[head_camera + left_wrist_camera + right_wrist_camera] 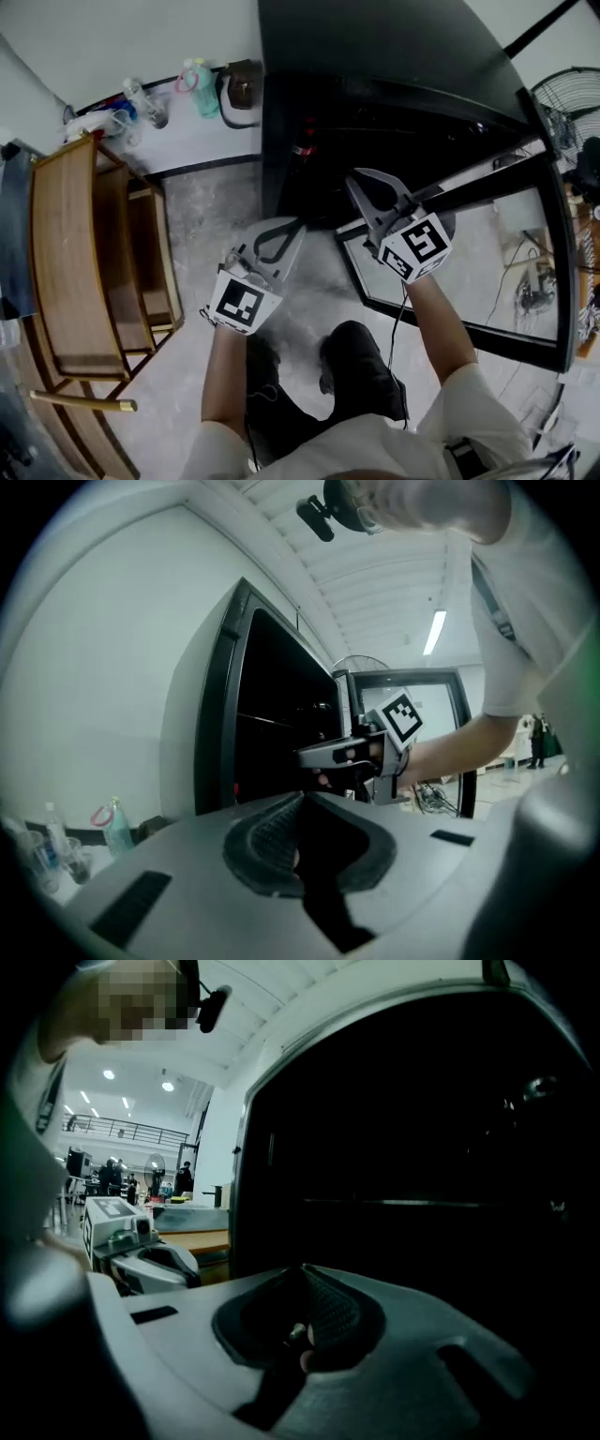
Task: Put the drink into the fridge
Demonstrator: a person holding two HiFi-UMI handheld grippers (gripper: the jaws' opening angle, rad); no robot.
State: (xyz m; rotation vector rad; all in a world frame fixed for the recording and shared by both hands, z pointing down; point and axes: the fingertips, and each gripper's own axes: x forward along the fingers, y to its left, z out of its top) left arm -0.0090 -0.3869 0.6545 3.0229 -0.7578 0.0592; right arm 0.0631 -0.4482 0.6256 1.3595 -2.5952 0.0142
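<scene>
1. fingers: my left fingers (pixel 266 836) are pressed together with nothing between them; my right fingers (pixel 328 1316) are likewise closed tight and empty
2. location: both are held before the open fridge (pixel 375 56), whose glass door (pixel 487 253) stands swung out on my right
3. drink: in neither grip; a small red shape (pixel 302 148) on a dark shelf inside may be it, unconfirmed; bottles (pixel 202 89) stand by the wall, well apart from the fridge
4. step, as judged: placing looks done and the door is not yet closed; back both hands clear of the shelves, then push the door by its frame, not the glass, until it seats
5. orientation: the interior is too dark to tell the drink's long axis or which way it points
</scene>
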